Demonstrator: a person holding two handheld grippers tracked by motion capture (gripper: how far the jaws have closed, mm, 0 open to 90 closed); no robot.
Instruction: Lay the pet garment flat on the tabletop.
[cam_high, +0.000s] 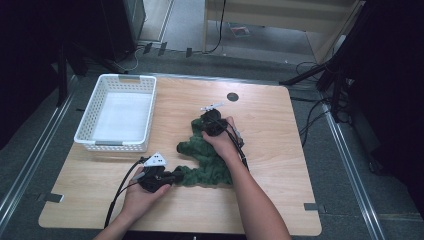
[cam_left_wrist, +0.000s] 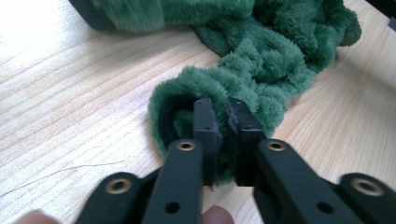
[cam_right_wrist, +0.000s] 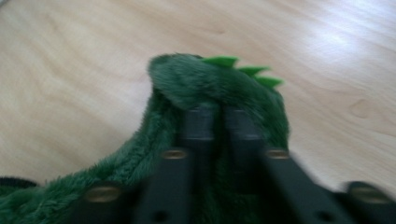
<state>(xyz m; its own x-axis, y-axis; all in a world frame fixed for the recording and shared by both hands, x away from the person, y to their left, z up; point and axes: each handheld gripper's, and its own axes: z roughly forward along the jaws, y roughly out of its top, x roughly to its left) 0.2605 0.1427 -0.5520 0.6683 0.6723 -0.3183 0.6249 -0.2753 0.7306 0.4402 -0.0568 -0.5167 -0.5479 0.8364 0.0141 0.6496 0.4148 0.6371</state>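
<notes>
Left gripper (cam_high: 172, 176) at 7 o'clock and right gripper (cam_high: 212, 121) at 12 o'clock each clench the fuzzy green plush garment (cam_high: 207, 160) on the wooden table (cam_high: 280, 165).

A lab or recording room: a lone wooden table (cam_high: 270, 200) on grey carpet, metal floor rails (cam_high: 350, 165) along both sides, black stands with loose cables (cam_high: 310, 117) at far right, tape marks (cam_high: 312, 206).

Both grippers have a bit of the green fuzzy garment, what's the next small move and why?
Probably lift both ends and draw them apart. The left gripper pinches one edge of the green garment, the right gripper pinches the end with light green spikes, and the middle lies bunched on the table.
</notes>
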